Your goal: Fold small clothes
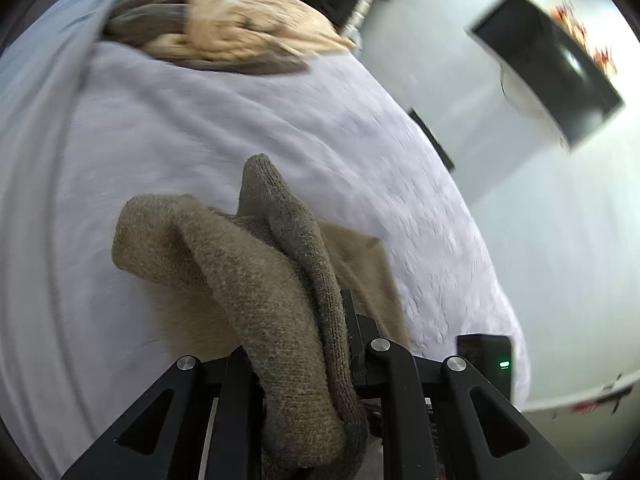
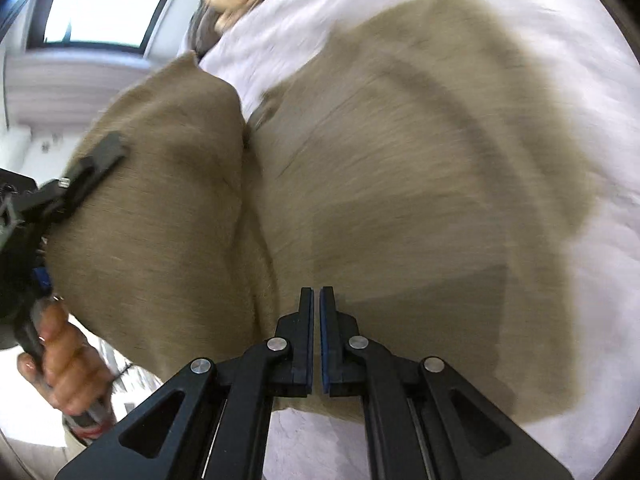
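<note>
A brown knit garment point(image 2: 400, 180) lies spread on the white bed sheet point(image 2: 580, 20). My left gripper point(image 1: 316, 332) is shut on a bunched fold of this garment point(image 1: 248, 280), which drapes over its fingers and hides the left one. In the right wrist view that lifted flap point(image 2: 160, 200) hangs at the left, with one left finger point(image 2: 102, 156) across it and a hand point(image 2: 68, 364) on the handle below. My right gripper point(image 2: 316, 292) is shut just above the spread part, its blue pads together with nothing between them.
A pile of beige and brown clothes point(image 1: 224, 36) sits at the far end of the bed point(image 1: 200, 128). Beside the bed on the pale floor are a black box point(image 1: 552, 68) and a dark flat object point(image 1: 432, 136). A black device with a green light point(image 1: 486, 360) lies near the bed edge. A window point(image 2: 104, 0) is behind.
</note>
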Available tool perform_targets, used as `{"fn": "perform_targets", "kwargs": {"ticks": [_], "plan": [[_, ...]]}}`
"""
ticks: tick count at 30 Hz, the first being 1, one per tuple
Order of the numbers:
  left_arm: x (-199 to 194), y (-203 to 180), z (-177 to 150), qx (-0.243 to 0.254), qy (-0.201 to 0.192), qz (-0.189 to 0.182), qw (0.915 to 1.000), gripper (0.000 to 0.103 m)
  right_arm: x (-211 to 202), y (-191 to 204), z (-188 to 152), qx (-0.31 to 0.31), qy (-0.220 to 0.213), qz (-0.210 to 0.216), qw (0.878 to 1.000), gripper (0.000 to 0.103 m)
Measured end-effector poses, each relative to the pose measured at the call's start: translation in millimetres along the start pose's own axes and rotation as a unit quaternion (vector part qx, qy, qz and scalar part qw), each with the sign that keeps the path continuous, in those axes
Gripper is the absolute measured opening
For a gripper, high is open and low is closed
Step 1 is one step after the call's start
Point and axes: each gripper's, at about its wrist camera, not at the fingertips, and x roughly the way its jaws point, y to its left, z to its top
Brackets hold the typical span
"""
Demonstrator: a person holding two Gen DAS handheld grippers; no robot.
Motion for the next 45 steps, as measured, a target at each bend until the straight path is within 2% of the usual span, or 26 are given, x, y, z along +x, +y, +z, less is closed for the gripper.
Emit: {"fn": "perform_targets", "kwargs": {"ticks": [2, 7, 9, 11, 12, 15, 17, 20, 22, 25, 27, 31, 32, 33, 34, 35, 37, 40, 42, 43, 44, 45], "plan": [[28.2, -23.0, -0.9, 0.025, 0.023, 0.009, 0.9994, 0.017, -11.3, -23.3, -1.3, 0.024, -0.008, -0.007, 1.0, 0.004], [86.7, -44.0, -16.9, 0.054, 0.069, 0.065, 0.994, 0.018, -13.1, -52.8, -9.6, 0.07, -0.007, 0.023, 0.997, 0.004], [92.6, -46.4, -23.7, 0.062, 0.074, 0.073, 0.9926, 0.03, -13.7, -57.9, -13.5, 0.068, -0.007, 0.024, 0.997, 0.004], [88.8, -53.0, -24.5, 0.071, 0.064, 0.064, 0.9934, 0.063, -13.8, -61.1, -15.3, 0.068, -0.005, 0.027, 0.997, 0.004], [83.3, -56.4, -25.9, 0.078, 0.053, 0.065, 0.9934, 0.065, -11.0, -59.3, -16.3, 0.07, -0.005, 0.029, 0.997, 0.004], [70.8, -73.2, -24.9, 0.109, 0.032, 0.055, 0.992, 0.066, -8.3, -49.7, -23.2, 0.076, -0.004, 0.036, 0.996, 0.004], [61.5, -81.1, -23.4, 0.115, 0.023, 0.036, 0.9924, 0.066, -7.1, -46.9, -14.0, 0.081, -0.005, 0.042, 0.996, 0.004], [48.6, -85.7, -18.9, 0.107, 0.005, 0.005, 0.9943, 0.066, -14.8, -50.7, -13.3, 0.094, -0.025, 0.061, 0.993, 0.004], [35.9, -81.4, -17.3, 0.094, -0.01, 0.003, 0.9955, 0.066, -21.7, -56.8, -9.1, 0.11, -0.045, 0.079, 0.99, 0.004], [20.9, -57.8, -14.6, 0.068, -0.033, 0.042, 0.9962, 0.066, -32.9, -69.7, -3.4, 0.145, -0.075, 0.124, 0.979, 0.005], [14.6, -38.2, -15.6, 0.05, -0.037, 0.07, 0.9956, 0.066, -38.3, -81.9, -1.4, 0.176, -0.088, 0.162, 0.967, 0.008], [12.1, 14.2, -25.7, 0.011, -0.022, 0.137, 0.9903, 0.066, -42.6, -99.4, 3.1, 0.217, -0.097, 0.222, 0.946, 0.01], [12.1, 28.0, -30.3, -0.003, -0.016, 0.15, 0.9886, 0.066, -44.2, -100.5, 2.4, 0.222, -0.095, 0.231, 0.943, 0.013], [11.3, 39.7, -34.6, -0.016, -0.012, 0.158, 0.9872, 0.066, -42.9, -102.5, 3.6, 0.225, -0.092, 0.239, 0.94, 0.026], [10.8, 47.6, -38.4, -0.025, -0.009, 0.164, 0.9861, 0.066, -42.2, -104.1, 4.3, 0.228, -0.091, 0.246, 0.938, 0.05], [10.7, 56.5, -42.9, -0.036, -0.005, 0.171, 0.9846, 0.066, -42.3, -104.8, 4.7, 0.23, -0.091, 0.257, 0.934, 0.059], [12.9, 69.2, -50.1, -0.053, 0.0, 0.177, 0.9829, 0.066, -44.8, -102.2, 3.8, 0.226, -0.089, 0.27, 0.932, 0.062], [12.9, 78.4, -57.6, -0.068, 0.004, 0.179, 0.9816, 0.066, -41.0, -85.1, 16.8, 0.19, -0.073, 0.243, 0.948, 0.061], [15.4, 81.5, -59.8, -0.073, 0.004, 0.177, 0.9816, 0.066, -31.5, -63.0, 37.2, 0.153, -0.052, 0.197, 0.967, 0.06], [16.3, 82.0, -60.0, -0.073, 0.003, 0.176, 0.9817, 0.066, -29.1, -52.5, 43.5, 0.127, -0.042, 0.169, 0.977, 0.054], [17.0, 82.9, -60.4, -0.073, 0.003, 0.177, 0.9815, 0.066, -27.0, -40.2, 50.1, 0.099, -0.034, 0.14, 0.985, 0.047], [17.9, 82.8, -60.1, -0.072, 0.003, 0.179, 0.9812, 0.066, -23.9, -25.5, 56.7, 0.06, -0.026, 0.099, 0.993, 0.019]]}}
